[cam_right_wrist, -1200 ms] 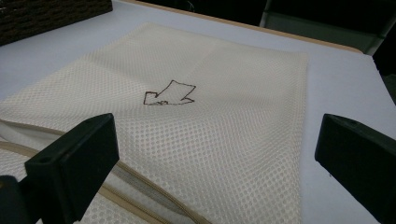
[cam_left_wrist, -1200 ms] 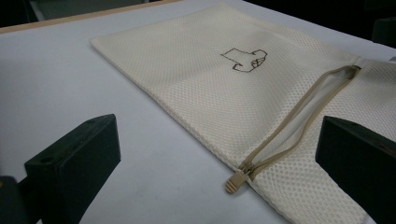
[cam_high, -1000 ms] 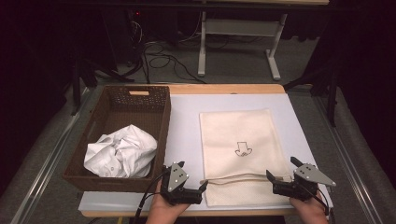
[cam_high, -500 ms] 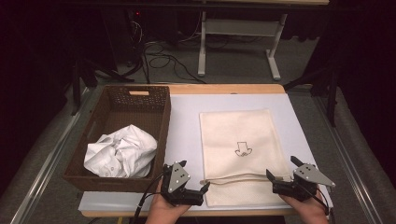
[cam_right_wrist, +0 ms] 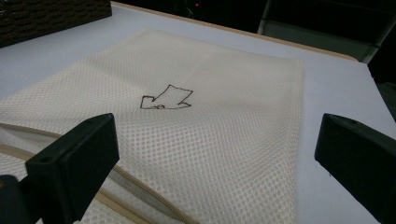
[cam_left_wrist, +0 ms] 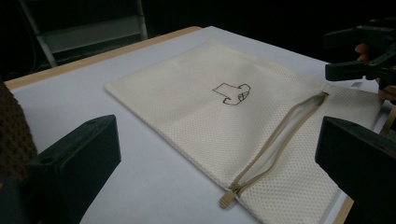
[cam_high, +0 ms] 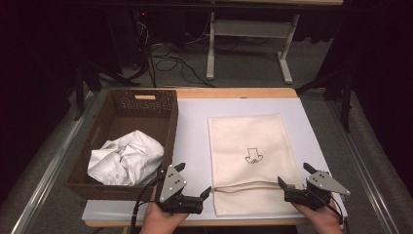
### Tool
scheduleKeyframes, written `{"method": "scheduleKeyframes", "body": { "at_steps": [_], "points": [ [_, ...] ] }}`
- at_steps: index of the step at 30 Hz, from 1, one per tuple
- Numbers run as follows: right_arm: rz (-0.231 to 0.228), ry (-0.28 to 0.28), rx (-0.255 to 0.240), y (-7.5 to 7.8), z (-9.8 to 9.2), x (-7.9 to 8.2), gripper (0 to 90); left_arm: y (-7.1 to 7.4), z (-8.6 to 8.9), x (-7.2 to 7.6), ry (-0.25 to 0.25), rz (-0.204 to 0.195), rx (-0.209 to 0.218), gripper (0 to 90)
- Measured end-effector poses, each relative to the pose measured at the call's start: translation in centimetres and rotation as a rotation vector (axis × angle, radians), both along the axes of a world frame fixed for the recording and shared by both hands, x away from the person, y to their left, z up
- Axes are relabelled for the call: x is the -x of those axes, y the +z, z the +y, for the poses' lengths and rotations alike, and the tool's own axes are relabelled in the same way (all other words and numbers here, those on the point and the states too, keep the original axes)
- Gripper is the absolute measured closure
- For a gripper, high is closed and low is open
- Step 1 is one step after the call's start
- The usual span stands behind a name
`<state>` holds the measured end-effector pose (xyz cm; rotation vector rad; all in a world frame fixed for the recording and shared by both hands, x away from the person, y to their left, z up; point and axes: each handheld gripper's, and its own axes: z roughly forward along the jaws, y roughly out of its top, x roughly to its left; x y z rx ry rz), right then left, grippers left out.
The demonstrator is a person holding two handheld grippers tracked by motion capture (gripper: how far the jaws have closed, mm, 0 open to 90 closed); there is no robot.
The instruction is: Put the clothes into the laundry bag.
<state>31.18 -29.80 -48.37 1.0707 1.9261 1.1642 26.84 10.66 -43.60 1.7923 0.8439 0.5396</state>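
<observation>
Dark room, cables on the floor at twelve o'clock. White table (cam_high: 195,131): wicker basket (cam_high: 104,131) at nine o'clock, crumpled white cloth (cam_high: 126,158) inside. Cream mesh bag (cam_high: 251,156) lies flat at centre, zipper (cam_left_wrist: 275,140) partly open near six o'clock. My left gripper (cam_high: 192,195) and right gripper (cam_high: 294,187), jaws apart, flank the zipper ends; since a second ago nothing has shifted, so the bag's opening is not yet gripped.

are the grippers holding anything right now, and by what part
Nothing is held. The left gripper and right gripper both stand open beside the mesh bag, at the two ends of its zipper.
</observation>
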Motion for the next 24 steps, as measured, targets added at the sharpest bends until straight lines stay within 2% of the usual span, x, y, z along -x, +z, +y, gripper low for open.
{"method": "scheduleKeyframes", "body": {
  "at_steps": [2,6,10,17,18,19,20,21,23,24],
  "points": [
    [-0.001,0.001,-0.001,0.0,0.0,0.0,0.1,0.5,0.9,0.1,0.020,-0.010,-0.001,0.7],
    [-0.001,0.001,0.004,0.0,0.0,-0.1,0.2,0.8,1.8,0.1,0.040,0.002,0.015,2.7],
    [-0.001,0.002,-0.002,0.0,0.0,-0.1,0.2,1.6,3.6,0.0,0.070,0.005,0.029,3.1],
    [-0.004,0.004,-0.004,0.0,-0.1,-0.1,0.2,2.2,6.4,-0.2,0.134,0.007,0.050,3.2],
    [-0.004,0.004,-0.004,0.0,-0.1,-0.1,0.2,2.2,6.4,-0.2,0.134,0.007,0.050,3.2],
    [-0.005,0.005,-0.004,0.0,-0.1,-0.1,0.2,2.3,7.3,-0.2,0.160,0.006,0.054,3.2],
    [-0.005,0.005,-0.004,0.0,-0.1,-0.1,0.2,2.3,7.3,-0.2,0.160,0.006,0.054,3.2],
    [0.000,0.000,-0.005,0.0,-0.1,-0.1,0.2,2.3,8.3,-0.3,0.187,0.006,0.062,3.2],
    [0.001,-0.001,-0.007,0.0,-0.1,-0.1,0.2,2.4,8.9,-0.3,0.201,0.007,0.070,3.2],
    [0.000,0.002,-0.007,0.0,-0.2,-0.1,0.2,2.5,9.7,-0.3,0.222,0.004,0.076,3.3]
  ]
}}
